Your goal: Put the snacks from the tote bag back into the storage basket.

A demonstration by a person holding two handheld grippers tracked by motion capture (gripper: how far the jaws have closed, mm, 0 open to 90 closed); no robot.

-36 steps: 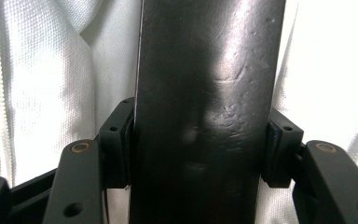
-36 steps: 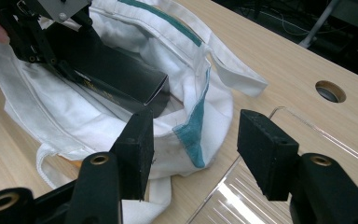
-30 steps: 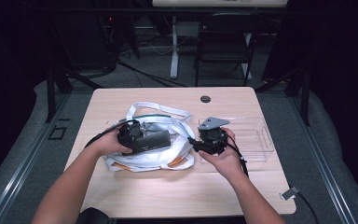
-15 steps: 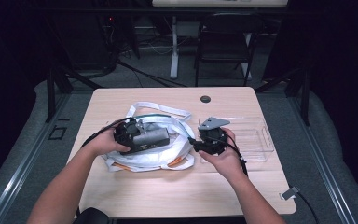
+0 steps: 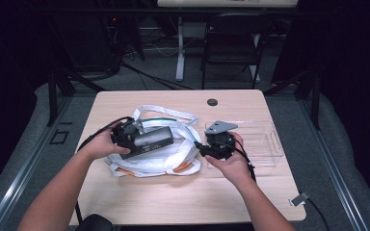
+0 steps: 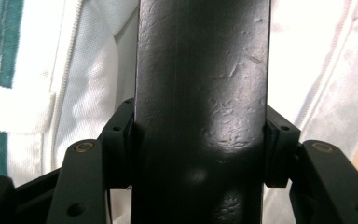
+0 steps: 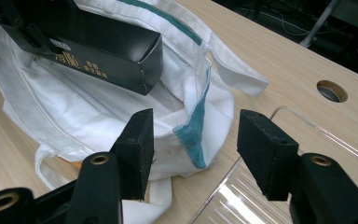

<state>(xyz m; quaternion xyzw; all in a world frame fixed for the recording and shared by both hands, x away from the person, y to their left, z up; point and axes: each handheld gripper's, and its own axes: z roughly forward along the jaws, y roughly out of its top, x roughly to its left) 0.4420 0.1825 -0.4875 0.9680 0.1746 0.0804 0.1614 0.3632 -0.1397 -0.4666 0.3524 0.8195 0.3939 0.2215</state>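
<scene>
**A:** On the light wood table (image 5: 139, 197) sits one floppy white cloth bag (image 5: 166, 161) with teal trim, and the left gripper (image 5: 125, 134) is clamped on one long matte-black box (image 5: 149, 141) right above its mouth.

**B:** Any label?

**A:** Pale print on the box's side, too small to read. Right gripper (image 7: 191, 140) is spread wide at the bag's rim, next to one clear plastic tray (image 5: 265, 144).
</scene>
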